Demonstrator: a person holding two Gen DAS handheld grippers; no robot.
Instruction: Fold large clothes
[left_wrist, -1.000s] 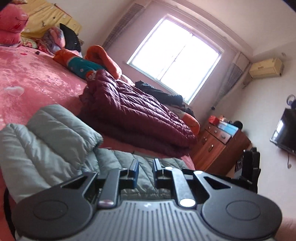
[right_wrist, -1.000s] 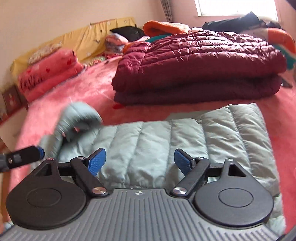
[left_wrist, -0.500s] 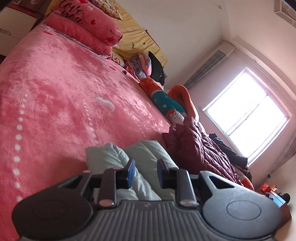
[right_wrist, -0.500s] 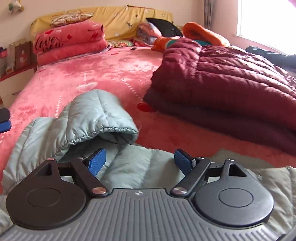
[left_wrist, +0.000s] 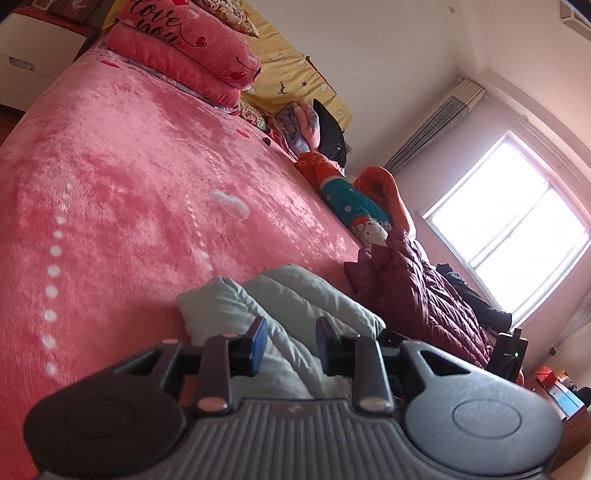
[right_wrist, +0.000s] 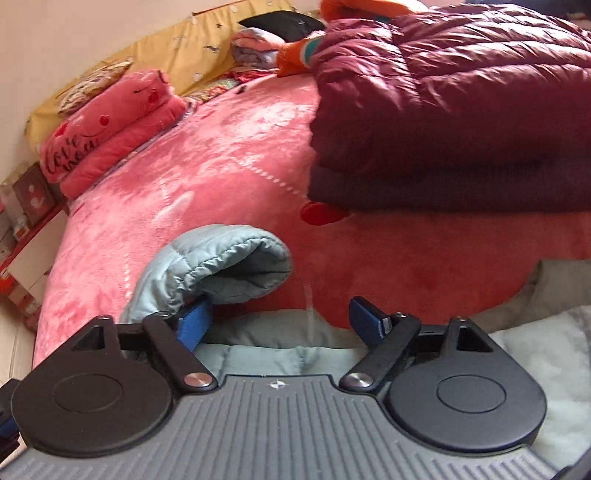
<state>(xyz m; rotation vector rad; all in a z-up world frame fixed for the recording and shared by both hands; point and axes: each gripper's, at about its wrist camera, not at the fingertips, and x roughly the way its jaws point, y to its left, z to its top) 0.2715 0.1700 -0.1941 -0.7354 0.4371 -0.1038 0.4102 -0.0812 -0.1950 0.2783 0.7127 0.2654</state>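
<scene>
- Left wrist view: the left gripper (left_wrist: 290, 345) is seen with a narrow gap between its jaws, nothing pinched; the grey-green padded jacket (left_wrist: 295, 295) lies bunched just beyond the fingertips at 12 o'clock.
- A second ago this camera faced the window across a flatter spread of jacket; now it is swung toward the pink bedspread (left_wrist: 129, 206) and headboard, so a sleeve appears to have been turned in and let go.
- The maroon down coat (left_wrist: 424, 299) sits folded at 2 o'clock, just beside the jacket.
- "love you" can be read on the pink pillow (left_wrist: 177, 48) at 11 o'clock.
- Right wrist view: the right gripper (right_wrist: 282, 319) is held wide apart and empty, over the jacket's body, with its left pad close to or touching the sleeve.
- The rolled sleeve (right_wrist: 218, 269), blurred a second ago, now rests at 11 o'clock; the next fold is judged to be the other side.
- "Love you" is legible on the pillow at 10 o'clock.
</scene>
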